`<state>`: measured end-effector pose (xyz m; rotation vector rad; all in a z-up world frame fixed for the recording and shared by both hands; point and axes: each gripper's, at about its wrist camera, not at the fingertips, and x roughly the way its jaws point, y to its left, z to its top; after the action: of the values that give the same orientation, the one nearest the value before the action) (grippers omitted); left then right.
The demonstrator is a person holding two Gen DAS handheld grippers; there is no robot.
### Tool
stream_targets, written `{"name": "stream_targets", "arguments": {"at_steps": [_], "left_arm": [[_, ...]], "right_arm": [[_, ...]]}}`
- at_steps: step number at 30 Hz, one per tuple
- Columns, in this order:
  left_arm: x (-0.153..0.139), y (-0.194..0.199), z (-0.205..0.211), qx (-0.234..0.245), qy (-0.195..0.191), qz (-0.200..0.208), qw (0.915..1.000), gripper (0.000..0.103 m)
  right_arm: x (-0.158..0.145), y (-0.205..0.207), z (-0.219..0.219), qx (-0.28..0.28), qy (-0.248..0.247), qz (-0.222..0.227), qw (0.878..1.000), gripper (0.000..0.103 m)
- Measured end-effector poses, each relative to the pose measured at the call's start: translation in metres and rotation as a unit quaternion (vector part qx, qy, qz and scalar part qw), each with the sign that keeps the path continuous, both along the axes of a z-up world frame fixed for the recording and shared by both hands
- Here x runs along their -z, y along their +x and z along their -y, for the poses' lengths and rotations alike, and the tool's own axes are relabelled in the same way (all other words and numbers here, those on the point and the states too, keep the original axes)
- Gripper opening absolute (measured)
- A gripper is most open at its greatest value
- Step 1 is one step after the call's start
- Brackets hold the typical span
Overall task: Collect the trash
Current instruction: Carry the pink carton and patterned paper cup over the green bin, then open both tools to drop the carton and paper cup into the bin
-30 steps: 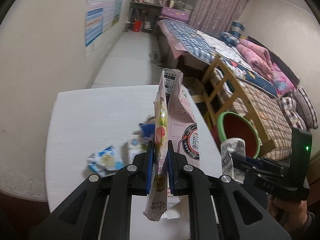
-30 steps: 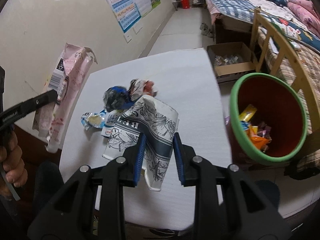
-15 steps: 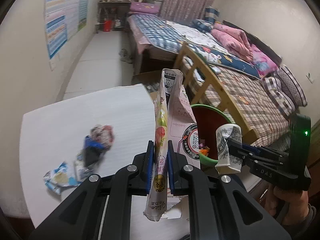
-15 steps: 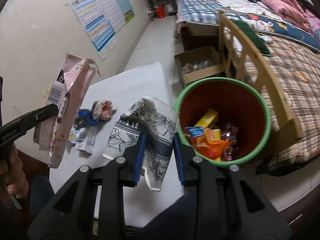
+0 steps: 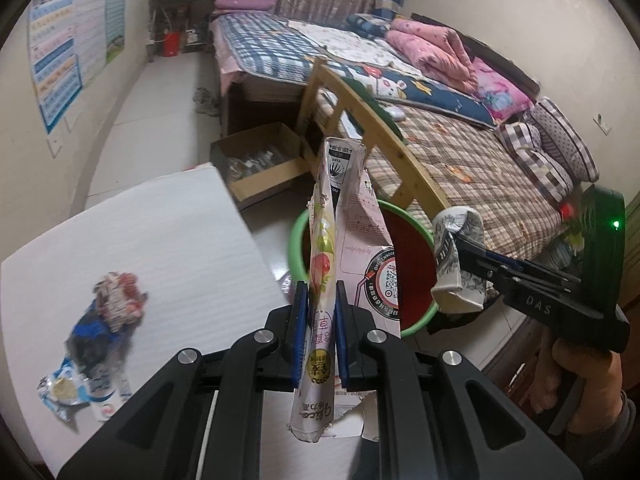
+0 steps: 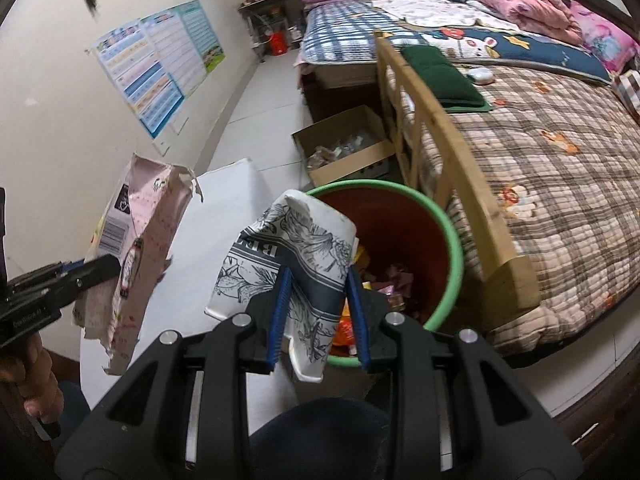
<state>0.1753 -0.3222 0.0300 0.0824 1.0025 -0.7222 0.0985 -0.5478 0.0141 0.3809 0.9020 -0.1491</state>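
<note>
My left gripper (image 5: 322,332) is shut on a flattened pink carton (image 5: 352,248), held upright in front of the green-rimmed red bin (image 5: 416,240); the carton also shows in the right wrist view (image 6: 132,256). My right gripper (image 6: 318,316) is shut on a crushed black-and-white paper cup (image 6: 296,256), held at the near rim of the bin (image 6: 452,240), which holds several wrappers. The cup also shows in the left wrist view (image 5: 456,264). More wrappers (image 5: 108,312) lie on the white table (image 5: 160,232).
A wooden bed frame (image 6: 440,160) and a plaid bed (image 6: 560,140) stand right behind the bin. An open cardboard box (image 6: 344,148) sits on the floor beyond the table. A poster (image 6: 160,64) hangs on the left wall.
Both grippers have swung right, away from the table and toward the bin, still holding the carton and the cup. The cup is now over the bin's near rim.
</note>
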Motion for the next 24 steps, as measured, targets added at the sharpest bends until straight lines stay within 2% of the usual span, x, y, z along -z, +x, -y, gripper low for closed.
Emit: {"name": "stream_targets", "arguments": {"at_steps": [12,24], "left_arm": [[0.015,0.014,0.067,0.038,0.001,-0.009,0.9992,0.010],[0.049,0.035,0.106,0.047,0.025,-0.028,0.9982,0.010]], "right_arm": [[0.025,-0.001,0.050,0.035,0.010,-0.014,0.999,0.028],[0.057,0.014,0.066,0.036,0.017,-0.036,0.999,0.028]]}}
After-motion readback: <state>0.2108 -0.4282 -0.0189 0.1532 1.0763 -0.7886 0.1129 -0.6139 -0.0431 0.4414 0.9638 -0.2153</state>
